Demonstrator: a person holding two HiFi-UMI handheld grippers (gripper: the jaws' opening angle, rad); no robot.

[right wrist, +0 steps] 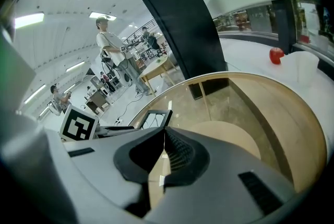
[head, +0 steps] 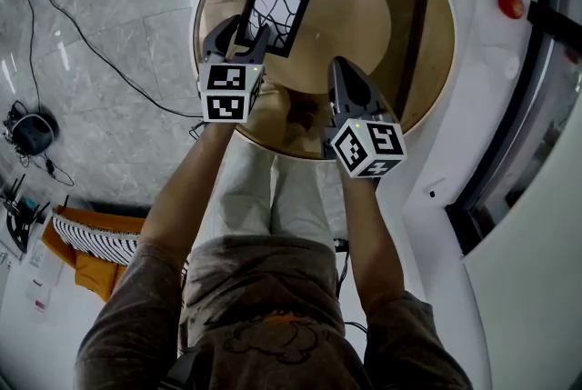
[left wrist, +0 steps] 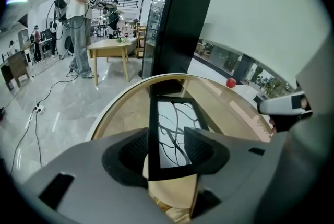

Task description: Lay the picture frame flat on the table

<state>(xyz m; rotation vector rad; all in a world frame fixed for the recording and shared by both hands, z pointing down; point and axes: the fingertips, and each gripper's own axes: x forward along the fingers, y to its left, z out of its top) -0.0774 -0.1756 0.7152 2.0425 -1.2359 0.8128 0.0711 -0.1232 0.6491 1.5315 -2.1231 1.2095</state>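
On the table [head: 414,34]: picture frame [head: 277,11] is seen.
Left gripper [left wrist: 167,147]: jaws are spread, frame end between them.
Right gripper [right wrist: 163,137]: jaws are shut, nothing held.

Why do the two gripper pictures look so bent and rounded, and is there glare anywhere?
Left gripper view: a wide lens bows the black cabinet and darkens the corners; the floor gleams with reflected light. Right gripper view: same bending, and the ceiling lights blow out white. Head view: the picture frame looks sharp and evenly lit, though the edges curve.
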